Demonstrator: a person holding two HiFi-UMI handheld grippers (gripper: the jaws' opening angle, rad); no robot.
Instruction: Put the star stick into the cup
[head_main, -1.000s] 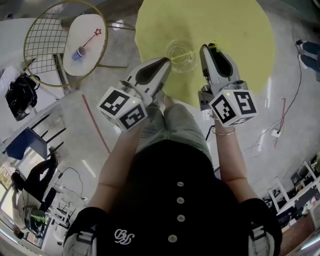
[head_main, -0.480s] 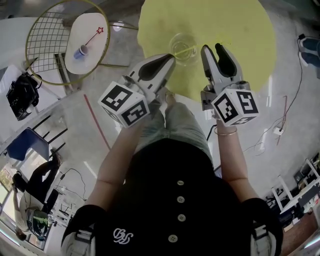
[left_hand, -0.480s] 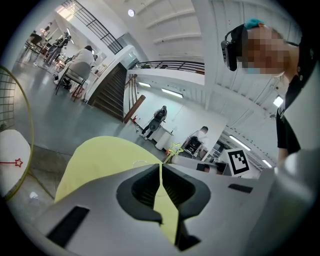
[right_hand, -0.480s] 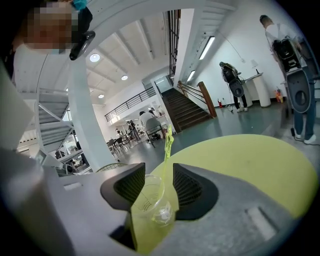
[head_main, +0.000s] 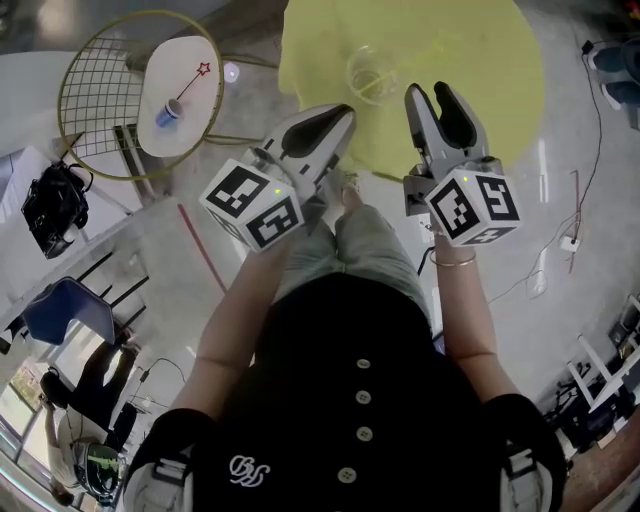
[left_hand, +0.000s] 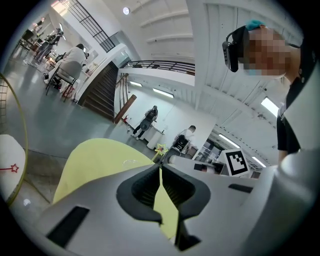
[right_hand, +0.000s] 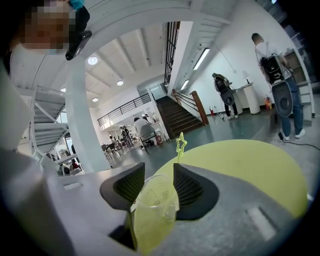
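Right hand-held gripper (head_main: 428, 92) is opening with nothing between its jaws; left hand-held gripper (head_main: 343, 110) is closed, empty. The star stick (right_hand: 180, 146) stands near-upright in the cup (head_main: 370, 72), star end up.

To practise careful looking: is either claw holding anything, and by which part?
Nothing is held. The left claw is shut and empty; the right claw is opening, with nothing between its jaws. The star stick stands in the cup, free of both.

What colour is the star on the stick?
Yellow-green; the star stick shows best in the right gripper view.
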